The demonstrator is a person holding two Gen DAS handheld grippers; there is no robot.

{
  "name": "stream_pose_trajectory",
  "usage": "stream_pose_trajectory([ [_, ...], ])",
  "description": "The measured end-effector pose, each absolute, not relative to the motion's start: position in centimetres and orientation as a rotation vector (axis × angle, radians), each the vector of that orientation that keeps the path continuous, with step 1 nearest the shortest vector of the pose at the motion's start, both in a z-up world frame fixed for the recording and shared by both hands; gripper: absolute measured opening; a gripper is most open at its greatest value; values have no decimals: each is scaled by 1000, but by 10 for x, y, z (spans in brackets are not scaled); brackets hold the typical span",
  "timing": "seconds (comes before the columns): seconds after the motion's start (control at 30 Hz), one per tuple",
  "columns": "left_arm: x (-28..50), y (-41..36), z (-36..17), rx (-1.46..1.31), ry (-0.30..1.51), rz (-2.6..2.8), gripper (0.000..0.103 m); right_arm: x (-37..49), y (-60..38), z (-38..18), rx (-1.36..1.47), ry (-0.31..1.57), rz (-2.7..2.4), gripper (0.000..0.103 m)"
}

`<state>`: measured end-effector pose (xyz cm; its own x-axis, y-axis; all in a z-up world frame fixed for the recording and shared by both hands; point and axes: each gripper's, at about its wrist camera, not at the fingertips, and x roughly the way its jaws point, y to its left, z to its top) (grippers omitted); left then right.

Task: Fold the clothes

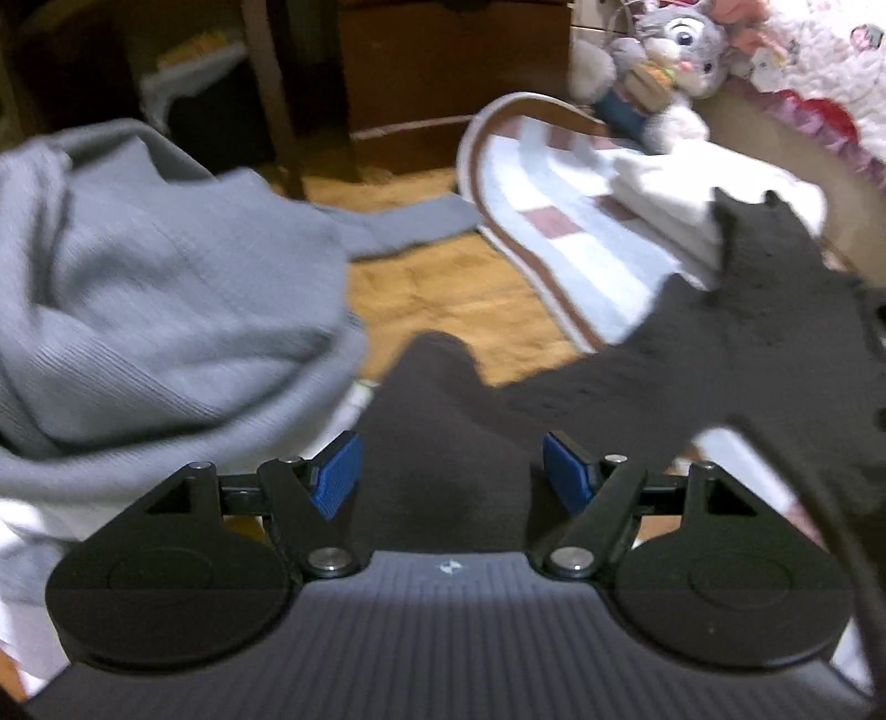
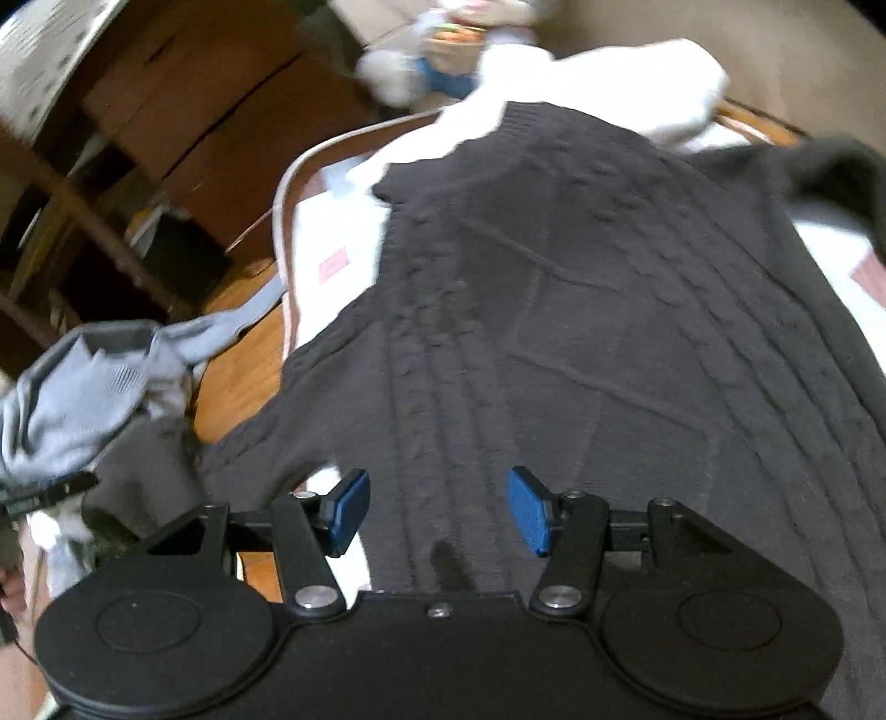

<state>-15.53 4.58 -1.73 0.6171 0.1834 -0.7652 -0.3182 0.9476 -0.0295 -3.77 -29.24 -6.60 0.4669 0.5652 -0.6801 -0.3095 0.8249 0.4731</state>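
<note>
A dark cable-knit sweater (image 2: pixel 581 332) lies spread over a striped mat (image 2: pixel 321 243), and one of its parts runs across the left wrist view (image 1: pixel 747 343). My right gripper (image 2: pixel 438 510) hovers open over the sweater's near edge, its blue pads (image 2: pixel 349 512) clear of the knit. My left gripper (image 1: pixel 451 477) is open too. A dark fold of the sweater (image 1: pixel 443 432) shows between its pads, which do not press on it. A bunched grey ribbed garment (image 1: pixel 138 304) sits to the left, and the right wrist view shows it as well (image 2: pixel 83 387).
Folded white clothes (image 1: pixel 664 194) rest at the mat's far end. A plush rabbit (image 1: pixel 675 50) sits beyond them beside a patterned quilt (image 1: pixel 819 61). Wooden floor (image 1: pixel 443 288) shows between the grey garment and the mat (image 1: pixel 554 232). Dark wooden furniture (image 1: pixel 443 66) stands behind.
</note>
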Motion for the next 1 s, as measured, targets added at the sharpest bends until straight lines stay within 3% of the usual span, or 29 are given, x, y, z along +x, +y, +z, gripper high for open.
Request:
stream_pose_trajectory([
  [0.13, -142, 22, -36, -80, 893, 236, 86, -48, -279, -57, 169, 882, 556, 61],
  [0.23, -126, 5, -60, 91, 945, 235, 81, -51, -275, -53, 114, 861, 548, 61],
  [0.27, -124, 6, -64, 87, 946, 239, 72, -52, -274, -53, 109, 861, 545, 61],
  [0.33, -120, 8, -72, 76, 944, 243, 16, -52, -278, -51, 116, 867, 531, 61],
  [0.5, -126, -12, -56, 302, 791, 243, 16, -40, -320, -72, 418, 1037, 464, 61],
  [0.6, -129, -23, -33, 287, 697, 215, 16, -37, -349, -88, 622, 1131, 419, 61],
  [1.0, -107, -128, 35, 339, 426, -101, 16, -87, -421, -76, 825, 1025, 348, 61],
])
